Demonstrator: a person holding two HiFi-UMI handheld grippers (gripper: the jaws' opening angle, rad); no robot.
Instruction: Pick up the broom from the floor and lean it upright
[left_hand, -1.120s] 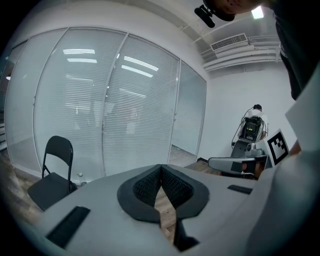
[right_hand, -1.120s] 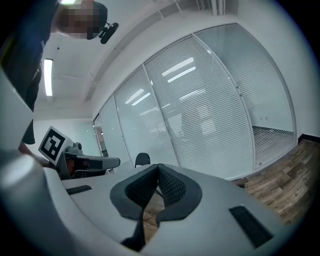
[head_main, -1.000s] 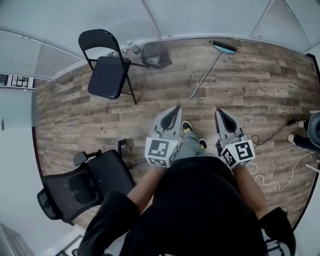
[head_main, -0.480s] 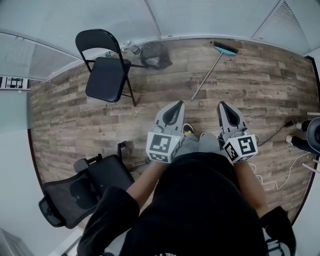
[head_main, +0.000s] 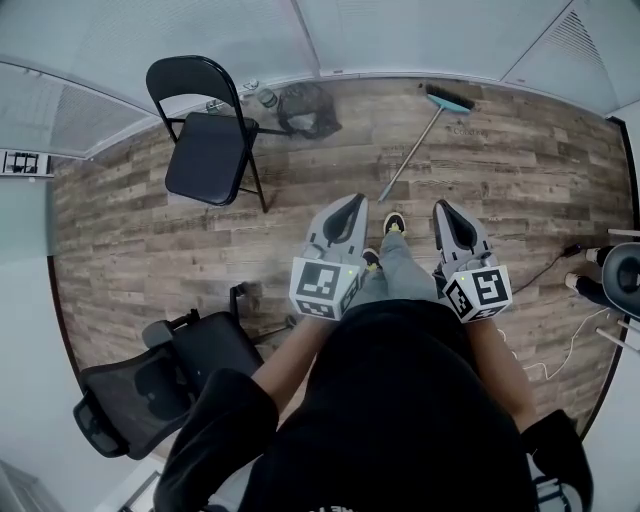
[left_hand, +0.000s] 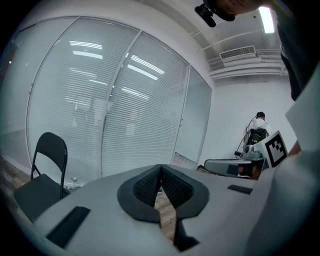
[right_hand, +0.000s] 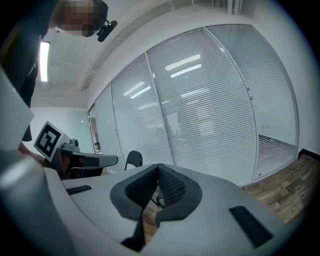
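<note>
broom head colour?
Teal broom head on a pale grey handle. It shows best in the head view.

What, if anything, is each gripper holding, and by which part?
Nothing. The left gripper and right gripper are both shut and empty; the broom lies untouched.

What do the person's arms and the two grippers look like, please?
The left gripper and the right gripper both have pale grey, wedge-shaped shells that taper to a point, with black ribbed pads inside. Each carries a white cube printed with black square markers at its rear. The person wears a black top whose loose sleeves leave the forearms bare.
</note>
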